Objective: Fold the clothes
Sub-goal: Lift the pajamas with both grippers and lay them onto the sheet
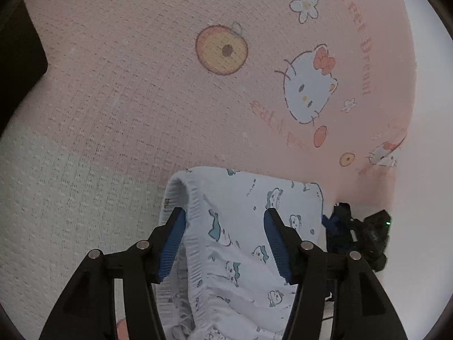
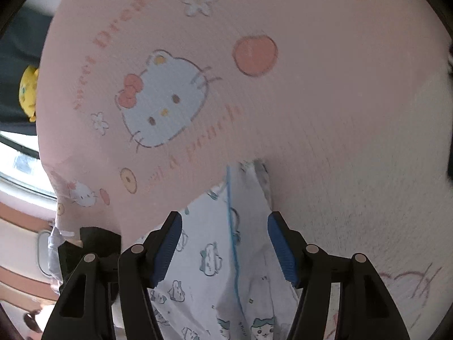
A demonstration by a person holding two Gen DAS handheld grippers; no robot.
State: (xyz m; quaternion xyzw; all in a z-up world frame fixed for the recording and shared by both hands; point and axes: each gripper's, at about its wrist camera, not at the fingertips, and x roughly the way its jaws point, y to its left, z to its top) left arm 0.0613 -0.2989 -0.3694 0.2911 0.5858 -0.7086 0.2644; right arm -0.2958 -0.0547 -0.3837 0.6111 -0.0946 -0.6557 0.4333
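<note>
Two hand-held grippers worked one small white garment (image 1: 235,243) printed with teal cartoon figures, which lay on a pink cartoon-cat sheet (image 1: 127,85). The left hand-held gripper (image 1: 225,243) had its blue pads (image 1: 171,250) spread apart, straddling the gathered elastic band (image 1: 195,226) at the cloth's upper edge, with nothing pinched. The right hand-held gripper (image 2: 225,248) also stood with jaws apart, over a part of the garment crossed by a thin blue seam (image 2: 233,240); its pads (image 2: 283,249) gripped nothing either. Whether either one touched the cloth could not be told.

Judging from this, both were placed either to take hold for a fold or had let go after one; the pictures fitted both. Any grasp here would do best if each pair of pads closed on a single clean edge, the band on one side and the seam side on the other. The cloth looked thin and limp, so it would likely sag and bunch if lifted unevenly. The sheet beneath was soft and could be pinched by mistake.
</note>
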